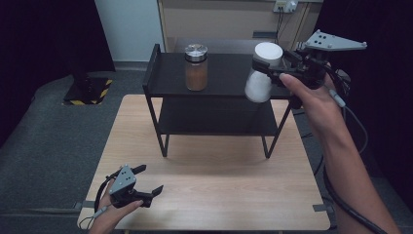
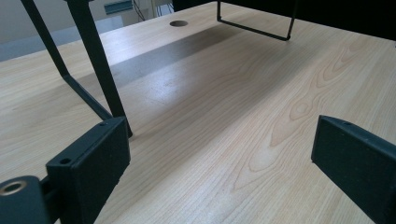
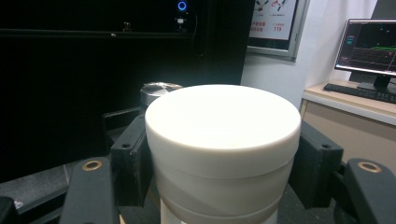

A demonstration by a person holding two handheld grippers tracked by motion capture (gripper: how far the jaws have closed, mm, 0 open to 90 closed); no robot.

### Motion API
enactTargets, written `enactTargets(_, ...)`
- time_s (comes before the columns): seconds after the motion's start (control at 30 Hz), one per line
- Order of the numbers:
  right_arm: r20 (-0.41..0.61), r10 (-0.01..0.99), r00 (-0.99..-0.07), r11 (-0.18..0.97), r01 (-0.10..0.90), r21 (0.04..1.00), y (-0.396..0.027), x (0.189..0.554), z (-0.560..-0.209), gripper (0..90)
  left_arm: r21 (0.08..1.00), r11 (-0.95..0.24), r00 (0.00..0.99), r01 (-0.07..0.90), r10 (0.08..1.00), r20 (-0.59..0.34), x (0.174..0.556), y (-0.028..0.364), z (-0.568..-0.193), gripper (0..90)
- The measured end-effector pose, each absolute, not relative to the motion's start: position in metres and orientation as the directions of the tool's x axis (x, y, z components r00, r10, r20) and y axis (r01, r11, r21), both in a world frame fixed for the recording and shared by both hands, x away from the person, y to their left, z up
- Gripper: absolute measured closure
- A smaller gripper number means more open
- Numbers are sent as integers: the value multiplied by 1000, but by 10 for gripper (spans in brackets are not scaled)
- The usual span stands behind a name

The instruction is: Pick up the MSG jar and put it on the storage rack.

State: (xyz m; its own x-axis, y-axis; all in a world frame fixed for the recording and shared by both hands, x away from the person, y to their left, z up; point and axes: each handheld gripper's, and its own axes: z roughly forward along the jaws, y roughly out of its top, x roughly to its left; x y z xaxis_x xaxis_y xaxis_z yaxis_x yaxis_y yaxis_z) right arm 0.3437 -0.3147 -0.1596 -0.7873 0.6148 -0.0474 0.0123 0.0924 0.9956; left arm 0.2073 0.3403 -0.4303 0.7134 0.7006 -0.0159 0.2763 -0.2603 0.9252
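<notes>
A white jar (image 1: 262, 73) with a white lid hangs at the right end of the black shelf's top board (image 1: 224, 73); my right gripper (image 1: 272, 66) is shut on it just under the lid. In the right gripper view the white jar (image 3: 223, 154) sits between both jaws. A brown-filled jar with a silver lid (image 1: 196, 67) stands upright on the top board's left half; its lid (image 3: 159, 89) peeks out behind the white jar. My left gripper (image 1: 148, 183) rests low over the table's front left corner, open, nothing between its jaws (image 2: 219, 158).
The black two-tier shelf stands at the back of the light wooden table (image 1: 209, 195), its legs (image 2: 98, 79) close ahead of my left gripper. A round hole (image 2: 178, 23) marks the tabletop. A desk with a monitor (image 3: 369, 46) is beyond.
</notes>
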Motion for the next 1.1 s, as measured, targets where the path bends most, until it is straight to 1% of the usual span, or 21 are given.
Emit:
enactTargets(0.43, -35, 639, -769, 77, 19, 997, -310, 358, -162, 344, 924, -262, 718, 280, 696, -20, 208, 339, -432, 31)
enactTargets(1.1, -27, 678, -735, 83, 41, 996, -301, 373, -163, 343, 925, -256, 715, 280, 699, -24, 208, 342, -432, 31)
